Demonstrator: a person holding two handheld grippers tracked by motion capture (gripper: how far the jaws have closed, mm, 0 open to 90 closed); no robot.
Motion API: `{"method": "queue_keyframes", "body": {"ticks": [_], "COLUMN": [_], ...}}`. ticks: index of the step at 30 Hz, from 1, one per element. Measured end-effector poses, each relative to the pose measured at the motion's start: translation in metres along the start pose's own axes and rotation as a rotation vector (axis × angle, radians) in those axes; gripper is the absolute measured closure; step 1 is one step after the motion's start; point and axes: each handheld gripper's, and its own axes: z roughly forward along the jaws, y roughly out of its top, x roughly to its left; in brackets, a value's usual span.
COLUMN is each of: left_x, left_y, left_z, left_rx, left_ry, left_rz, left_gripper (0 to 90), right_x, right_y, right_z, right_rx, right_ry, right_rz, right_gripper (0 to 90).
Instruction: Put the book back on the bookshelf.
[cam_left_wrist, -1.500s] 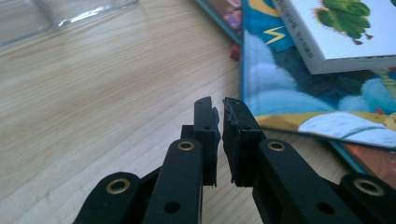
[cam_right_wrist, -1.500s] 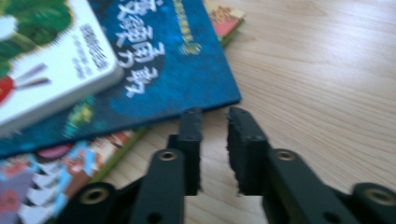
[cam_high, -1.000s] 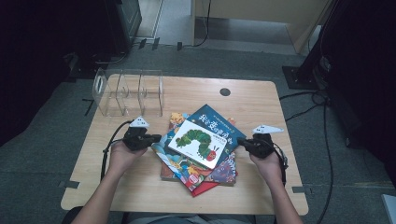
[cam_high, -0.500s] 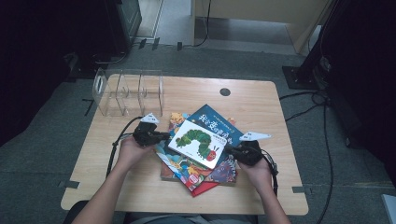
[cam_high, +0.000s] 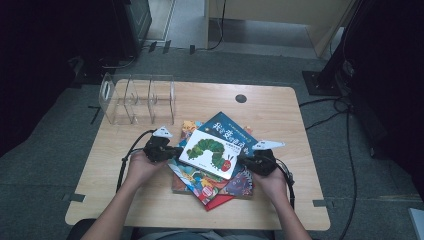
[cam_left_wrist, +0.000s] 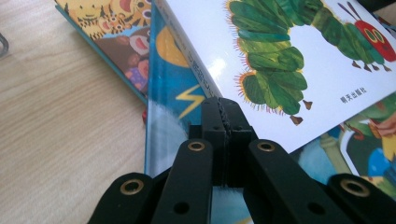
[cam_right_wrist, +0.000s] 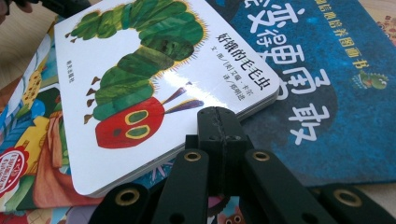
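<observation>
A white board book with a green caterpillar (cam_high: 211, 153) lies on top of a fanned pile of picture books (cam_high: 210, 175) at the table's middle. My left gripper (cam_high: 175, 151) is shut, its tips against the caterpillar book's (cam_left_wrist: 299, 65) left edge, with nothing between the jaws (cam_left_wrist: 223, 116). My right gripper (cam_high: 245, 161) is shut too, its tips at that book's (cam_right_wrist: 140, 84) right edge, over a dark blue book (cam_right_wrist: 327, 93). Under the white book, the blue book (cam_high: 231, 131) shows at the back.
A clear plastic divider rack (cam_high: 137, 99) stands at the table's back left. The wooden table (cam_high: 280, 115) has a round cable hole (cam_high: 241, 98) near its far edge. Cables trail from both grippers; dark equipment stands around the table on the floor.
Both grippers have moved inward to the caterpillar book, the right one leftward and a little down, the left one rightward. The books have not shifted.
</observation>
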Motion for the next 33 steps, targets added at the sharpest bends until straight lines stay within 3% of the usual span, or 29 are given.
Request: {"method": "queue_keyframes", "body": {"ticks": [16,33], "left_x": [-0.018,-0.034], "left_y": [-0.026,-0.044], "left_z": [-0.022,-0.034], "left_rx": [-0.012,-0.020], "left_ry": [-0.017,-0.016], "left_rz": [-0.039,-0.088], "left_gripper": [90.0,90.0], "right_x": [-0.008,-0.007], "right_y": [0.017,0.040], "right_z": [0.021,0.046], "right_rx": [-0.012,0.003], "right_ry": [0.028,0.025], "right_rz": [0.018,-0.003], "right_gripper": [90.0,90.0]}}
